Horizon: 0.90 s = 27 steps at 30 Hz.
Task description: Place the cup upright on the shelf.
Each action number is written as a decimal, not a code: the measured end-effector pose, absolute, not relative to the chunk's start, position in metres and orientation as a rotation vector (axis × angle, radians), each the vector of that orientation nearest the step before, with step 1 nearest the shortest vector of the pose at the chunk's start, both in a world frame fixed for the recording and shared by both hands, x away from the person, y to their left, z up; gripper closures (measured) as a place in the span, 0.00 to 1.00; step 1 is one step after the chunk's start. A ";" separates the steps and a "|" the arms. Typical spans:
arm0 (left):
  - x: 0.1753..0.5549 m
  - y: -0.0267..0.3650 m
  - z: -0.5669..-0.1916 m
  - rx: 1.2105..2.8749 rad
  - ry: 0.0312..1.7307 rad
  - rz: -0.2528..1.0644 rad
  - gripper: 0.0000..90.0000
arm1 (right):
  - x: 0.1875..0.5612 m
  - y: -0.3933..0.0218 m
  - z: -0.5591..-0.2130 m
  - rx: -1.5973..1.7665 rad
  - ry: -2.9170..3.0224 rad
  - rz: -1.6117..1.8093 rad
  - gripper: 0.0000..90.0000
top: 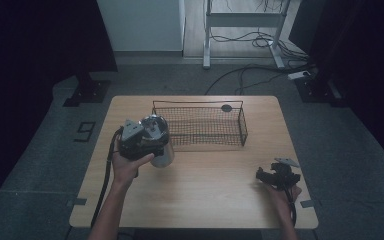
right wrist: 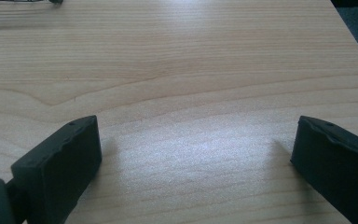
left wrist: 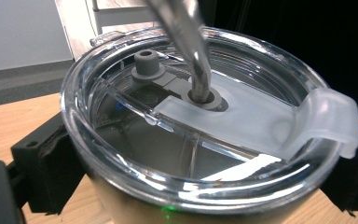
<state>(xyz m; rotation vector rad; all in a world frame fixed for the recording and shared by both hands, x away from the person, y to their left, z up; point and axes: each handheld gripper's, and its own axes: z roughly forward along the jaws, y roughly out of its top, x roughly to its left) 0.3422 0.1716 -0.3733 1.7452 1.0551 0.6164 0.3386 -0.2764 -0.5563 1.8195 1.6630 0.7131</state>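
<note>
Left gripper (top: 147, 142) clamped on steel tumbler (left wrist: 196, 154), right gripper (right wrist: 196, 154) jaws apart and idle; smooth wall could slip, catching the wire basket (top: 242, 125) rim.

Tumbler (left wrist: 200, 154): base cut off by bottom edge in left gripper view; metal straw (left wrist: 186, 42) cut off at top. High view: left gripper (top: 142, 137) hides most of tumbler.

My high view looks forward and down on the whole table (top: 200, 200); my left gripper view sits very close over a cup (left wrist: 200, 154); my right gripper view faces bare tabletop from low and near; all three share that table.
</note>
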 end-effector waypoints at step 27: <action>0.374 0.156 -0.346 1.750 1.055 0.641 0.05 | 0.338 -0.277 -0.556 1.817 1.663 0.713 0.02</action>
